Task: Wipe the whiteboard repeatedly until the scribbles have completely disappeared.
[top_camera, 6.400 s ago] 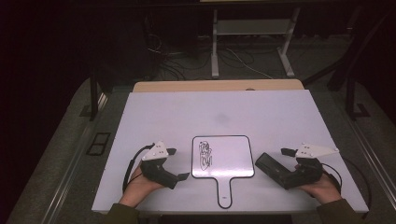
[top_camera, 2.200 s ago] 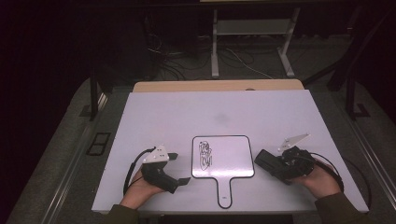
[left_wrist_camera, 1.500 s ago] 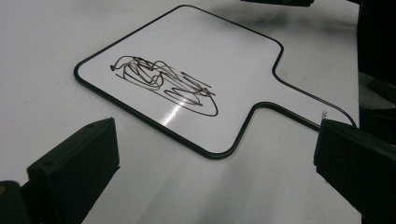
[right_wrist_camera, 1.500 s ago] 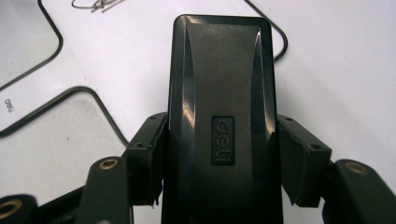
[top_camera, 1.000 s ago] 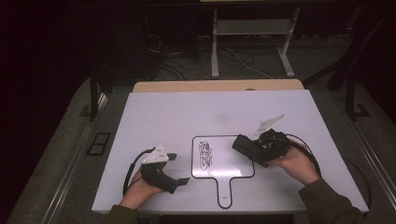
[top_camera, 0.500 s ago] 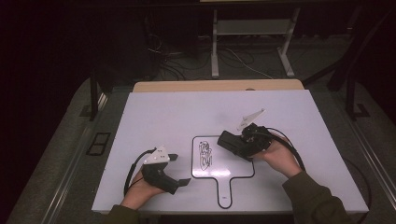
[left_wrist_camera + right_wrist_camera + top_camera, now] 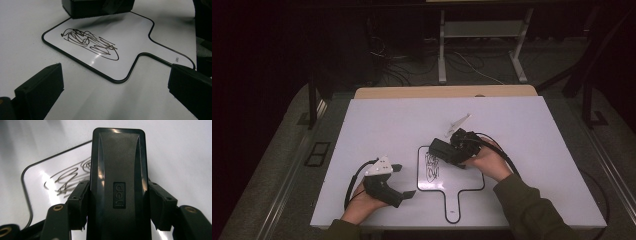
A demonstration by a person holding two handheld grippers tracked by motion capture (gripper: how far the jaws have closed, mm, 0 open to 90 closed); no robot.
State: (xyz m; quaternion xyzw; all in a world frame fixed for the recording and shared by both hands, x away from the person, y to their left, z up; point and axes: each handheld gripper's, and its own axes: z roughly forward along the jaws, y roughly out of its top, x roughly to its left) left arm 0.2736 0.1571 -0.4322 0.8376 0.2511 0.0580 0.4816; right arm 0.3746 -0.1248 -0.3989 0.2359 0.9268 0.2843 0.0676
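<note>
Right gripper (image 7: 117, 220) pinches black eraser (image 7: 117, 170) by long sides, over top edge of small whiteboard (image 7: 462, 175) near scribble (image 7: 90, 43). Eraser hard, smooth, light; side hold looks good. Left gripper (image 7: 115, 100) spread wide, holds nothing, beside board.

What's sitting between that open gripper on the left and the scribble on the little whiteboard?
Nothing but bare surface: in the left gripper view, white table and blank whiteboard separate the left hand-held gripper from the scribble.
</note>
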